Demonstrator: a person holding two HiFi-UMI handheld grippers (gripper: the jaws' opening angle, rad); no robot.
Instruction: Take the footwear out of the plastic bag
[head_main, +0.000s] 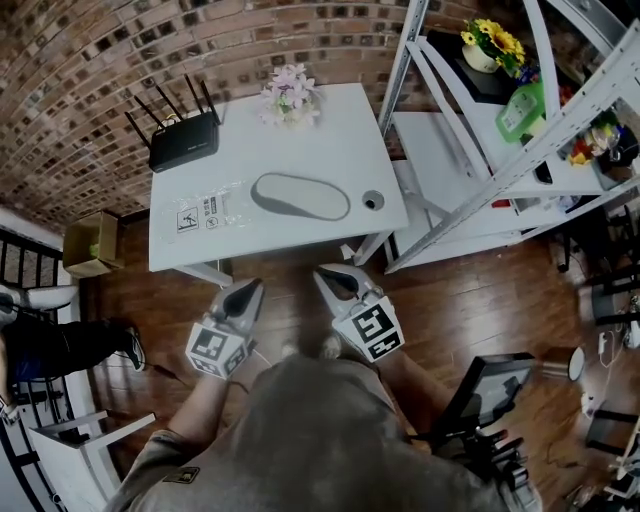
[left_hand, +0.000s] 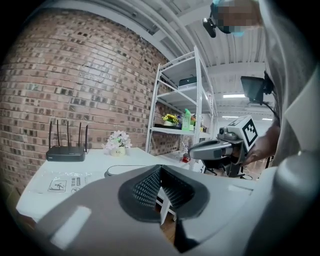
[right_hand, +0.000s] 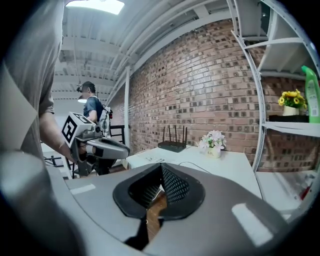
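while closed, grippers (head_main: 245, 290) (head_main: 326, 273) short of table (head_main: 330, 140)

- A black router (head_main: 184, 140), four antennas up, sits at the far left corner of the white tabletop (head_main: 330, 140) in front of me.
- A small pot of pale pink flowers (head_main: 289, 97) stands at the far edge, right of the router.
- A small round grey object (head_main: 373, 200) lies near the tabletop's right edge.
- On my right, a white shelving rack (head_main: 440, 140) carries yellow flowers (head_main: 490, 42) and a green bottle (head_main: 519, 110).
- A cardboard box (head_main: 92, 243) sits on the wooden floor (head_main: 470, 300), by the brick wall (head_main: 90, 60).
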